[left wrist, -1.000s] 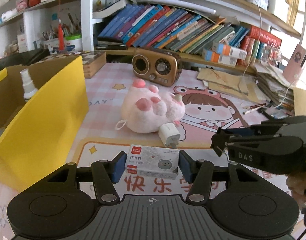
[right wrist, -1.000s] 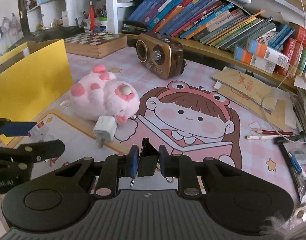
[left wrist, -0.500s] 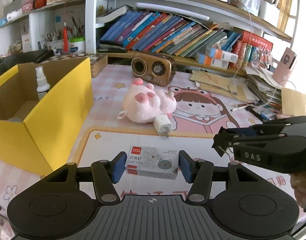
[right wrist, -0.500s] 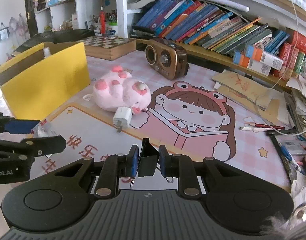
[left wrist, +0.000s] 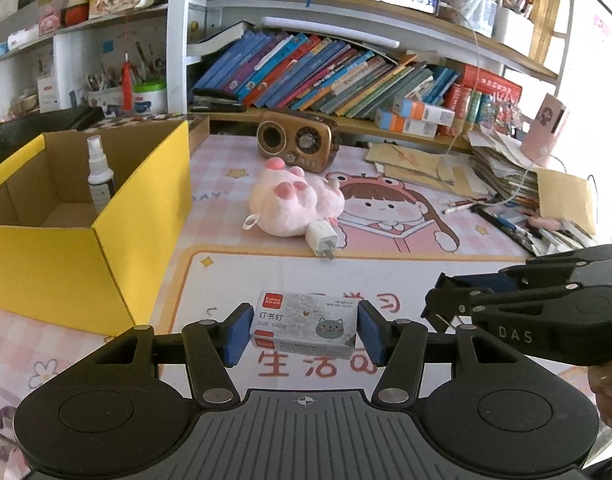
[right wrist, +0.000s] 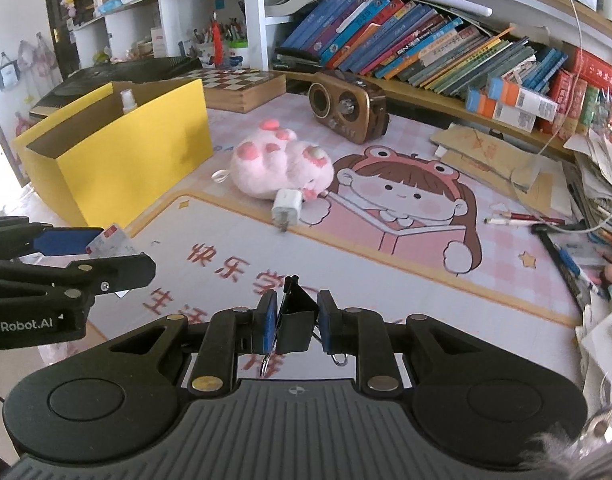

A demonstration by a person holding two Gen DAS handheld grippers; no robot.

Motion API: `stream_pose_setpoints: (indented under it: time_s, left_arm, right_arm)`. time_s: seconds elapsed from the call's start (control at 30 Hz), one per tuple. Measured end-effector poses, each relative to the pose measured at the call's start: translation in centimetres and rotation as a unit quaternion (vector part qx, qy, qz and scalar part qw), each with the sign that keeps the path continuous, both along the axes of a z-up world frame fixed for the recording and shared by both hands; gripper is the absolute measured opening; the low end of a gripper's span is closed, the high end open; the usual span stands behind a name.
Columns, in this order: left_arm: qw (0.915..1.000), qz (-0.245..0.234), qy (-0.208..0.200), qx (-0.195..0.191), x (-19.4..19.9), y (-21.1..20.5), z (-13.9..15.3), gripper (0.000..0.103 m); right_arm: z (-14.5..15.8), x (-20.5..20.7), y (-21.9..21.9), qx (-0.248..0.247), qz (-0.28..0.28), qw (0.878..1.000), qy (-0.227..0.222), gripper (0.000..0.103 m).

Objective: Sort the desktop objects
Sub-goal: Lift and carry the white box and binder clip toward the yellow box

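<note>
1 staple box (left wrist: 306, 326), 1 binder clip (right wrist: 295, 320), 1 plush toy (left wrist: 293, 208), 1 charger (left wrist: 322, 238), 1 yellow box (left wrist: 85, 256), 1 spray bottle (left wrist: 99, 176).

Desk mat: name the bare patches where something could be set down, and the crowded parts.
Free: the white lettered part of the desk mat, between the yellow box and the cartoon girl print; also the box floor beside the spray bottle. Crowded: around the plush toy and charger, and the right edge with pens and papers.
</note>
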State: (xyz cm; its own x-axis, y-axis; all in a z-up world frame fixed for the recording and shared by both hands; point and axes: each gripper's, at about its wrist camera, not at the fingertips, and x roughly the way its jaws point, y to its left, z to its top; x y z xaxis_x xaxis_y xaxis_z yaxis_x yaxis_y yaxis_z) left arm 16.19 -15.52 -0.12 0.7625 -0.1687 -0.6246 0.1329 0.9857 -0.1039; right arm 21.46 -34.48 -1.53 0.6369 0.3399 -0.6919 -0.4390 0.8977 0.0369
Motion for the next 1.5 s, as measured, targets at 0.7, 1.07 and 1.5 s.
stream_pose_setpoints:
  time_s: [0.7, 1.07, 1.5]
  left_arm:
    - [0.9994, -0.032, 0.008, 0.006, -6.1, 8.2, 0.8, 0.055]
    - [0.9996, -0.027, 0.006, 0.006, -9.0, 12.3, 1.0, 0.055]
    - [0.9999, -0.005, -0.003, 0.008, -12.0, 16.3, 1.3, 0.055]
  right_arm:
    - [0.9, -8.0, 8.1, 0.006, -0.023, 1.0, 0.012, 0.02]
    - [1.2, -11.5, 12.5, 0.008, -0.013, 1.0, 0.002, 0.02]
    - [1.2, -14.3, 16.9, 0.013, 0.014, 1.0, -0.004, 0.02]
